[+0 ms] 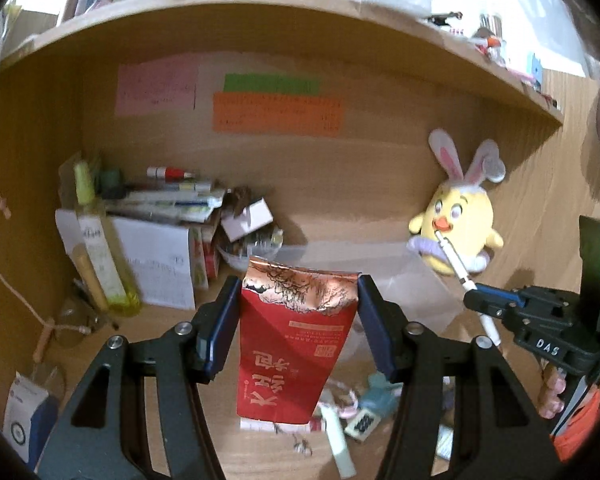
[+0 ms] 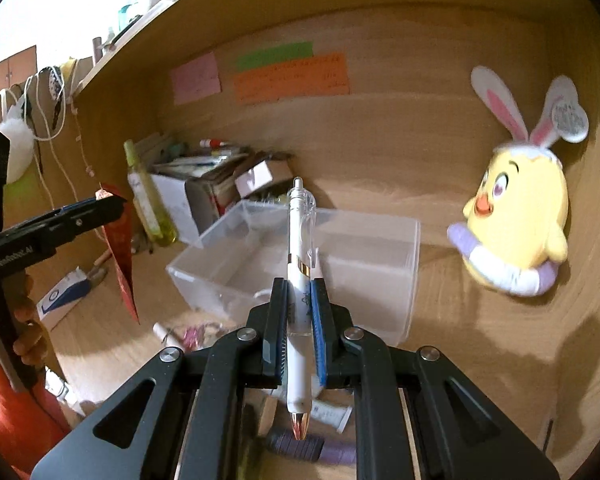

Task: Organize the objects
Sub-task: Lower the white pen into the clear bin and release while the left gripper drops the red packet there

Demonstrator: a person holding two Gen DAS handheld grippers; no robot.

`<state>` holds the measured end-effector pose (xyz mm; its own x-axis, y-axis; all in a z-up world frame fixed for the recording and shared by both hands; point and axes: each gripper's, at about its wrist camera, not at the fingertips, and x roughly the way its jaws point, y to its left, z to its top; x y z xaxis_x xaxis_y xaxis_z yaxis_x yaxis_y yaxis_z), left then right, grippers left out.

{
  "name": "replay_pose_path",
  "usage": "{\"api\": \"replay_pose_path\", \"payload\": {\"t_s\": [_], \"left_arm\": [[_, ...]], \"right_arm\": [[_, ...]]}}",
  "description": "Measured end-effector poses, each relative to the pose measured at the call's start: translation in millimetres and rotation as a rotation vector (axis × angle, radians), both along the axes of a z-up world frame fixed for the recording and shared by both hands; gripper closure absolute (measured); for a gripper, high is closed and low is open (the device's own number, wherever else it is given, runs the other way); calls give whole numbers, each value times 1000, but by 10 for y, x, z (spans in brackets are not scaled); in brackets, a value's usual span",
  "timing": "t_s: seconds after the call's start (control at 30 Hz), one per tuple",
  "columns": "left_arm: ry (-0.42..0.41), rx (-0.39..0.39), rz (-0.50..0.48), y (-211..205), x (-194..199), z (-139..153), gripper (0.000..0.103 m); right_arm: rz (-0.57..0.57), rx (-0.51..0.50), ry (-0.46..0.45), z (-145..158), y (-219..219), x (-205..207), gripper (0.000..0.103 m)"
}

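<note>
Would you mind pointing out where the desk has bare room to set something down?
Bare wood lies between the clear bin and the plush chick, running forward along the desk's right side. The bin looks empty. It is crowded at the box stack back left and among small clutter in front.

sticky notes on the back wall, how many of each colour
pink note: 1
green note: 1
orange note: 1
total: 3
</note>
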<state>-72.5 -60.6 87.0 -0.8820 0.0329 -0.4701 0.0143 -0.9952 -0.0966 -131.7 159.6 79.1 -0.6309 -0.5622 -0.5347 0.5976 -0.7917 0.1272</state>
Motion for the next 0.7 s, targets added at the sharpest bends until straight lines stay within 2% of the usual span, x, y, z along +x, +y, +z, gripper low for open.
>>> {"api": "replay_pose_path", "payload": {"t_s": [0.43, 0.7], "left_arm": [[18, 20, 21, 2, -531, 159, 46], [-59, -1, 24, 42, -968, -71, 46]], "right_arm": [[-25, 16, 32, 149, -116, -425, 93], [-11, 71, -15, -41, -237, -740, 93]]}}
